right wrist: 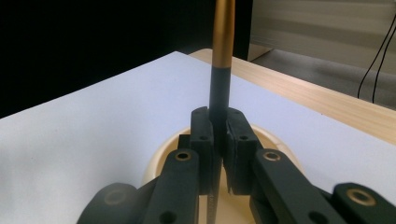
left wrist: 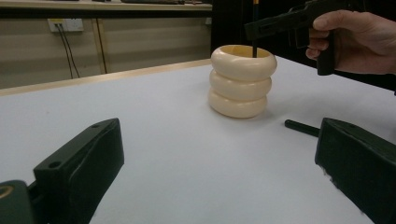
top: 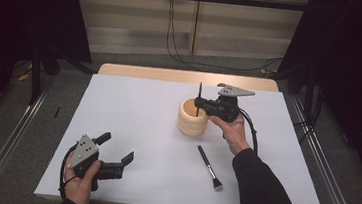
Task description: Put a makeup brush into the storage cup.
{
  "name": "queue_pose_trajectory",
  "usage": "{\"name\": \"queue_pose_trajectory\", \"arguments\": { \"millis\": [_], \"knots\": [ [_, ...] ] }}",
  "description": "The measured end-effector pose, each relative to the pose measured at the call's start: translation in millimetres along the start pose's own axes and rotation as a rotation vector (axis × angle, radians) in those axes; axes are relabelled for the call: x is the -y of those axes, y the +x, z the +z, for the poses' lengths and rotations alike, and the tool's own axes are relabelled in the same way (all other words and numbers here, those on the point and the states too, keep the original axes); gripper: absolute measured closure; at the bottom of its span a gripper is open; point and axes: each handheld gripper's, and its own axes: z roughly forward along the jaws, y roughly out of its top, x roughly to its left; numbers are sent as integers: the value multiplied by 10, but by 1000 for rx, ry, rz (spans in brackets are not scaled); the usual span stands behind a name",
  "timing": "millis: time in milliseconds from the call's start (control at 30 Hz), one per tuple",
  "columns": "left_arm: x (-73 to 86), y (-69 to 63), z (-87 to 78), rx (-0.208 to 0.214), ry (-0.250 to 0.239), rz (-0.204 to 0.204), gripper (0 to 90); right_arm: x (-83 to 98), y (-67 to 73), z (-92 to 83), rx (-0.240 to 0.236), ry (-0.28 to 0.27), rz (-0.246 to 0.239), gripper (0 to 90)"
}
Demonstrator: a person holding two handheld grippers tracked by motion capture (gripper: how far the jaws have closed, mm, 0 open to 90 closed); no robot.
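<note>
Right gripper (top: 200, 103): clenched on upright brush (right wrist: 222, 56), over cream holder (top: 192, 117), counter's 1 o'clock. Likely step: insertion; next, lower, release. Left gripper (top: 116, 148): released, 7 o'clock. Second brush (top: 210, 168): 5 o'clock.

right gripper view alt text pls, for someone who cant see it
The right gripper, jaws shut on an upright brush handle, black below and gold above, holds it over the open cream holder. White table with a wooden edge lies behind.
</note>
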Motion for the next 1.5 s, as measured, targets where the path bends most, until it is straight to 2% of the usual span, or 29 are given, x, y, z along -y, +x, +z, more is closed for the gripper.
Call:
{"name": "queue_pose_trajectory", "arguments": {
  "millis": [200,467,567,733,767,800,867,933,1000,1067,1133,1200,1300,1333,1433,1500],
  "knots": [
    [1,-2,6,8,8,-4,12,78,-12,10,2,14,18,831],
    [2,21,-2,-11,3,-3,13,107,-43,-24,1,10,30,822],
    [-2,14,0,-9,3,7,13,109,-41,-23,9,12,28,785],
    [-3,22,-5,-20,3,16,14,84,-40,-33,10,4,27,773],
    [-3,23,-5,-10,0,11,14,84,-42,-36,12,4,25,755],
    [-3,22,-6,-15,1,12,14,86,-43,-39,13,5,22,735],
    [-3,22,-5,-15,-1,10,14,88,-46,-46,27,-2,32,635],
    [-6,24,-8,-10,-1,15,14,84,-49,-62,33,-19,32,588],
    [-6,22,-3,0,-6,11,14,77,-45,-71,42,-31,32,462],
    [-7,16,-3,-9,-4,13,14,67,-34,-78,44,-41,27,407],
    [-8,18,-4,-8,-4,13,14,60,-24,-77,57,-44,27,258],
    [-8,20,-7,-7,-5,13,14,61,-20,-74,68,-50,29,192],
    [-6,25,-8,-10,-2,11,14,64,-9,-64,104,-63,42,10],
    [-6,26,-7,-11,-2,12,13,67,-6,-68,115,-61,33,0],
    [-9,31,-2,-18,-7,5,13,63,0,-85,95,-59,23,0],
    [-12,35,-3,-15,-21,-5,15,50,11,-97,112,-57,22,0]
  ]
}}
